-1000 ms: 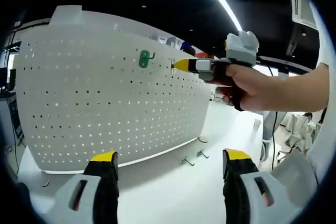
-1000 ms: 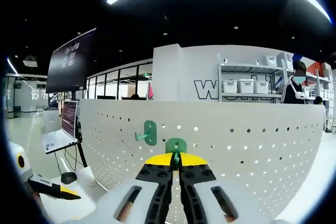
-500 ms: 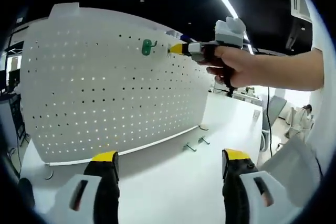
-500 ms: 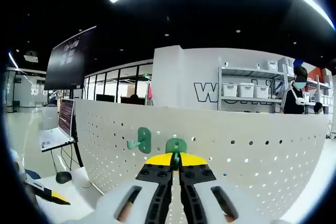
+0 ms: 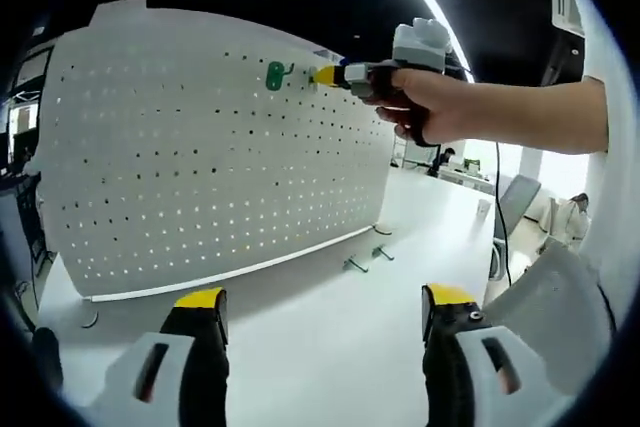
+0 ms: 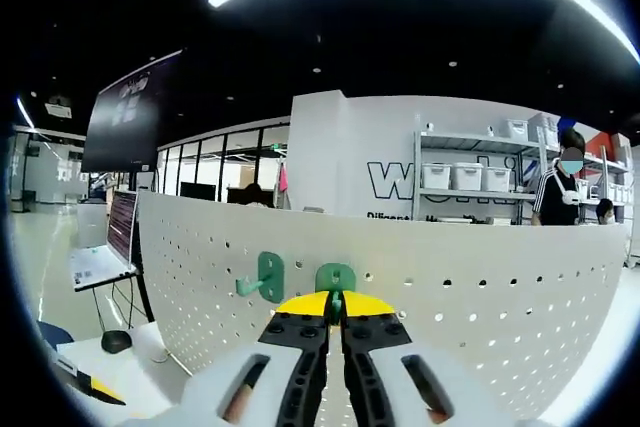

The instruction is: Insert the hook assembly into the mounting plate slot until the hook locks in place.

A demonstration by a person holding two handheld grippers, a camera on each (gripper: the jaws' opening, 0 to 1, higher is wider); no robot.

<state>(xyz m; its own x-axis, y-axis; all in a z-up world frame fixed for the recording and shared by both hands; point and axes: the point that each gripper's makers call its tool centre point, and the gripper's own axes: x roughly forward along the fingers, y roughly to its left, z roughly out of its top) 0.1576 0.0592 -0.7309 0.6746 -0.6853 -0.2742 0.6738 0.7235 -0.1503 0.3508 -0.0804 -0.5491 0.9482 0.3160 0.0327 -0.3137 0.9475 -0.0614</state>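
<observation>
A white pegboard mounting plate (image 5: 200,147) (image 6: 450,287) stands upright on the white table (image 5: 330,337). One green hook (image 5: 275,74) (image 6: 262,276) hangs near the plate's top edge. My right gripper (image 6: 335,300) (image 5: 325,76) is shut on a second green hook (image 6: 335,278), held against the plate just right of the first. A hand holds that gripper in the left gripper view. My left gripper (image 5: 315,302) stands open low over the table with nothing between its jaws.
Two loose metal hooks (image 5: 365,259) lie on the table by the plate's right foot. A laptop (image 6: 95,262) and a mouse (image 6: 116,341) sit left of the plate. Shelves with white bins (image 6: 470,167) and a person (image 6: 560,187) stand behind.
The right gripper with its hook has moved left along the plate's top, closer to the mounted green hook. The left gripper's view has shifted slightly; its jaws stay open.
</observation>
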